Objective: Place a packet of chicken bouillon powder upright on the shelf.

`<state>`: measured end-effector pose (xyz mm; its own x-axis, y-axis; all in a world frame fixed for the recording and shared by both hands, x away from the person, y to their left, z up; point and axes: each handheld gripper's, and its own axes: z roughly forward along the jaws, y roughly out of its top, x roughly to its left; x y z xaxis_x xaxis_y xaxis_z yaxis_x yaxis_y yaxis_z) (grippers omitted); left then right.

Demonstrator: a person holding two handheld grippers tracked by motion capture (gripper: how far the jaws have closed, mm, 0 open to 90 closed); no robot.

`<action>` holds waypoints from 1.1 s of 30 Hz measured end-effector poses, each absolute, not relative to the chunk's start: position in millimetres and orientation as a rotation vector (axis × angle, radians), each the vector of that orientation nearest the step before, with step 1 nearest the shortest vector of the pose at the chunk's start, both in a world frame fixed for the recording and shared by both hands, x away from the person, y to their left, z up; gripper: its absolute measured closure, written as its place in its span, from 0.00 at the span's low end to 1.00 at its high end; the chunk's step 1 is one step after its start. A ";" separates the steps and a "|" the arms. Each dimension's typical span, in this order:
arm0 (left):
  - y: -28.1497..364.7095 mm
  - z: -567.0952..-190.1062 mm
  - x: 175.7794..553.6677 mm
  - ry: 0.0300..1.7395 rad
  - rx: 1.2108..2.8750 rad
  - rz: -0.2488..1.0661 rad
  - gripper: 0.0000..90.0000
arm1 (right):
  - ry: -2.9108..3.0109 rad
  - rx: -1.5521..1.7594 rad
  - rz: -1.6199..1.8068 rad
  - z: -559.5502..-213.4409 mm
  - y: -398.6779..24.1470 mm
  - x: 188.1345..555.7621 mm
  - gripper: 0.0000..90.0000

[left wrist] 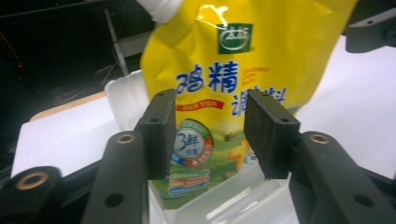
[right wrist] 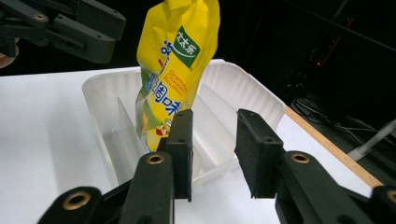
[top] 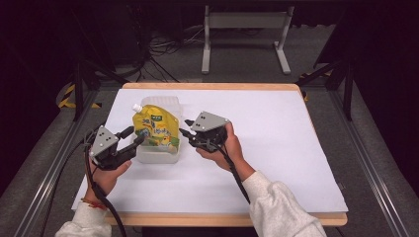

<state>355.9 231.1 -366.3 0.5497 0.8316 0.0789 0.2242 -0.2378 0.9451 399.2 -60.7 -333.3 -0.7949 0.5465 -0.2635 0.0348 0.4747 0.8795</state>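
Two hand-held grippers sit low over a white-covered table [top: 276,148], each in one of a person's hands. Left hand-held gripper [top: 132,137]: jaws spread wide, empty, their tips just beside the near left corner of a clear plastic tub [top: 157,153]. Right hand-held gripper [top: 187,127]: jaws also apart, empty, close to the tub's right side. Between the two, a yellow spouted pouch [top: 155,127] stands upright in the divided tub, its white spout on top.
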 end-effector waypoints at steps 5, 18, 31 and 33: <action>223.0 -368.2 351.2 0.852 1.788 0.734 0.53 | 2.209 0.470 1.262 -334.0 -65.3 396.7 0.71; 196.2 -377.8 331.7 0.794 1.863 0.714 0.39 | 2.240 0.483 1.171 -341.2 -88.4 395.1 0.61; 178.6 -389.3 320.2 0.748 1.935 0.695 0.32 | 2.241 0.488 1.085 -345.3 -125.8 388.8 0.58; 175.8 -391.4 319.1 0.743 1.944 0.692 0.32 | 2.240 0.489 1.073 -347.1 -131.0 387.6 0.57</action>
<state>319.1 175.8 -391.4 0.6610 0.7315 0.1674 0.2191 -0.4016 0.8892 387.6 -131.0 -347.1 -0.7518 0.5536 -0.3581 0.0682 0.6055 0.7929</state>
